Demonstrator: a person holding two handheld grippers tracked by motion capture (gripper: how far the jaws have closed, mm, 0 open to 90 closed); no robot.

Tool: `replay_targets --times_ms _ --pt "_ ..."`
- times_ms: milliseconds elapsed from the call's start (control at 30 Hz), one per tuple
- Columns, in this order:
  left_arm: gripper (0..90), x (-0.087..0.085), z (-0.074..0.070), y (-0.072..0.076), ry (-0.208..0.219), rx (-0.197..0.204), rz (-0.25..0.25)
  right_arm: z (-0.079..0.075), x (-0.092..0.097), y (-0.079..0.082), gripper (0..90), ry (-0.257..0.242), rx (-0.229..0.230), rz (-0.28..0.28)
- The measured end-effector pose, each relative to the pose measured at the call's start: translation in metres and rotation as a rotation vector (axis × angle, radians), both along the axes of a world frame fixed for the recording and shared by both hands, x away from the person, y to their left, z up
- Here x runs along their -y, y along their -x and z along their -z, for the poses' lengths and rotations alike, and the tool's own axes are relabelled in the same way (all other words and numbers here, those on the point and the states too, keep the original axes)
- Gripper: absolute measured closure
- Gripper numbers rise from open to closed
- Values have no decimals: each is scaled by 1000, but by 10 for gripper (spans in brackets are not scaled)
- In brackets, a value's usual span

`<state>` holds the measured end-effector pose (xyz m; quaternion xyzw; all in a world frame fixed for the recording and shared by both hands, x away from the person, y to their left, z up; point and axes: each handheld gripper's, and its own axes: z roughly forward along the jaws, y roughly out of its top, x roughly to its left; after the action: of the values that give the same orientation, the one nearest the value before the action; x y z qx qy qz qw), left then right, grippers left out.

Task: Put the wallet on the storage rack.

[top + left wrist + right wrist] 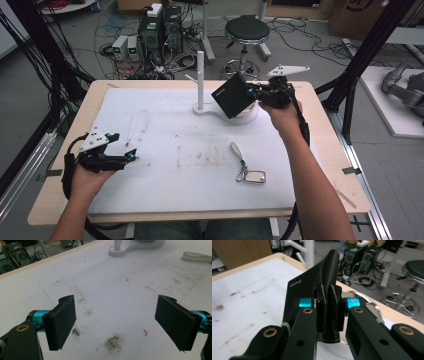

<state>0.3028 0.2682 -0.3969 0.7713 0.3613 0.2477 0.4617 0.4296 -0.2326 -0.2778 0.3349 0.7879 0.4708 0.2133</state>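
Observation:
A black leather wallet (231, 96) hangs tilted above the round base of a white stand (200, 75) at the back of the table. My right gripper (251, 93) is shut on one edge of it. In the right gripper view the wallet (312, 282) is pinched between the two jaws of the right gripper (329, 307), with the stand's round plate (368, 306) just behind. My left gripper (125, 146) rests low at the mat's left edge. Its jaws stand wide apart in the left gripper view (117, 315), with nothing between them.
A beige key strap with a metal fob (247, 167) lies right of the middle of the stained white mat (150, 170); the strap (196, 257) also shows in the left gripper view. Beyond the table's far edge are a stool (246, 32), computers (160, 30) and cables.

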Motion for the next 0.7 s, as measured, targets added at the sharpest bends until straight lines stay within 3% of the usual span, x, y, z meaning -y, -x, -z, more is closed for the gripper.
replay_targets --times_ms 333,700 --pt "171 8 -3 1 -3 5 26 -13 15 -23 850 38 11 75" --pt "171 6 -3 2 0 4 19 0 18 -45 850 67 7 134"
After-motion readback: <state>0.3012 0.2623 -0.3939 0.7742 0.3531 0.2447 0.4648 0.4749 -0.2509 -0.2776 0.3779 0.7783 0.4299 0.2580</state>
